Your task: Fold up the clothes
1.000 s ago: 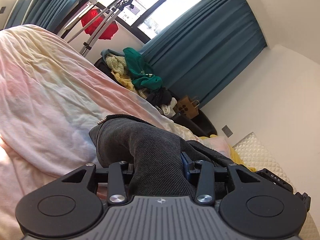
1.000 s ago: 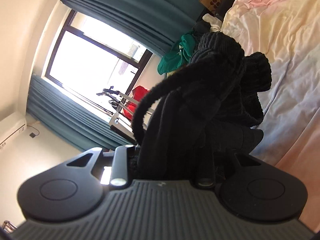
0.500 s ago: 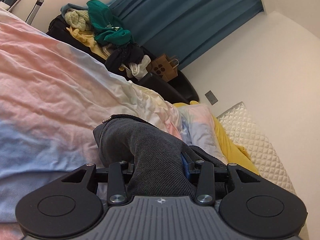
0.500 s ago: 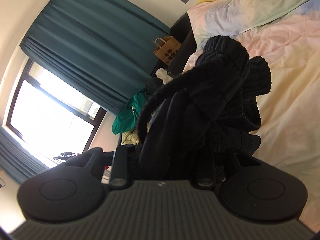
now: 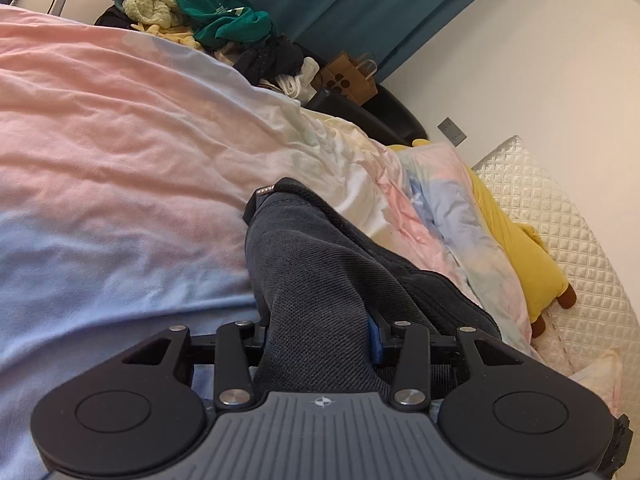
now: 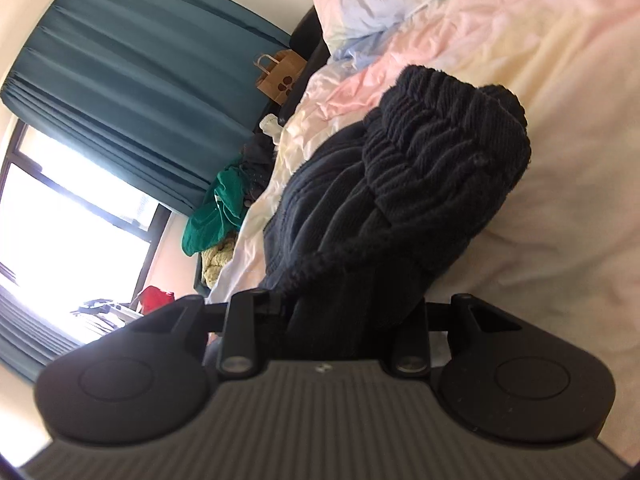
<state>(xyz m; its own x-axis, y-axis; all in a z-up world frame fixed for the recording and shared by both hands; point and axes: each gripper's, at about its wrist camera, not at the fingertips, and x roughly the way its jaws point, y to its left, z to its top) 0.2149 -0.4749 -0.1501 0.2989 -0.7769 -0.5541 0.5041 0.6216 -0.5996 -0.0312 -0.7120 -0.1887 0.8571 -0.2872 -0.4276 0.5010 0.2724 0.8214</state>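
Observation:
My left gripper (image 5: 320, 336) is shut on a dark grey ribbed garment (image 5: 316, 264), which bunches up over its fingers and hides the fingertips. My right gripper (image 6: 344, 316) is shut on the same dark ribbed garment (image 6: 420, 184), which drapes thickly over its fingers and rests against the pastel bedcover (image 6: 540, 80). Both grippers hold the cloth just above the bed, whose pink, blue and yellow cover (image 5: 120, 152) spreads below.
A pile of clothes with a green top (image 5: 224, 20) lies beyond the bed, next to a brown paper bag (image 5: 348, 76). Teal curtains (image 6: 132, 80) hang by the window. A yellow plush toy (image 5: 520, 256) and a quilted white pillow (image 5: 568, 216) lie at the bed's head.
Both grippers have swung with the garment away from the window and down toward the bed. The grip on the cloth is unchanged.

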